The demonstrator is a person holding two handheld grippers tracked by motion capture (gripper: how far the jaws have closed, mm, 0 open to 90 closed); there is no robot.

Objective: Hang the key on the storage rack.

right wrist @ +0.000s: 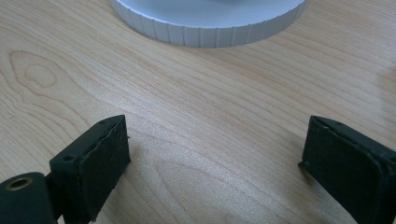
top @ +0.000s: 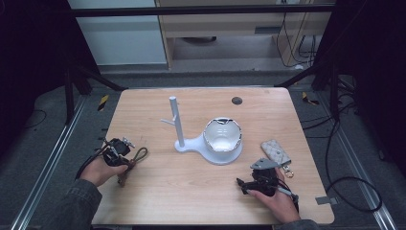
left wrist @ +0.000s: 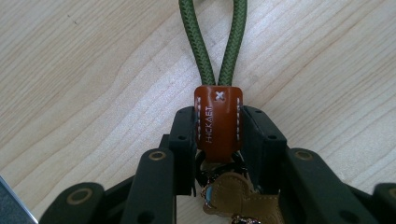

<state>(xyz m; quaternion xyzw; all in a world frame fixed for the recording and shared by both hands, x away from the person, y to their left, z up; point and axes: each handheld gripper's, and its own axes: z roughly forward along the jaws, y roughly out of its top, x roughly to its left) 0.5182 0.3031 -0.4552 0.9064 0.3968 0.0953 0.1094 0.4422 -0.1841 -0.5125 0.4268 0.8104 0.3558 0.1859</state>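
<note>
Left gripper [left wrist: 218, 140]: its two black jaws are squeezed onto the brown leather tab [left wrist: 218, 119] of a key strap. The pads press on both sides of the tab.
Key strap [top: 133, 160]: it lies on the table's left side, by the person's left hand [top: 98, 170]. A green cord loop [left wrist: 214, 42] runs out from the tab, away from the jaws, flat on the wood. Small tan and metal bits hang behind the tab, between the jaws.
Right gripper [right wrist: 215, 158]: its jaws stand wide apart, with just bare wood between them. It sits low over the table, in the right hand [top: 277, 203].
White stand [top: 210, 143]: it is in the middle of the table, with a tall peg [top: 176, 120] and a round bowl [top: 222, 135]. Its ribbed base [right wrist: 210, 21] is just ahead of the right gripper.
Grey pouch [top: 276, 151]: it lies just beside the right gripper, on the far side.
Table [top: 191, 191]: light wood.
</note>
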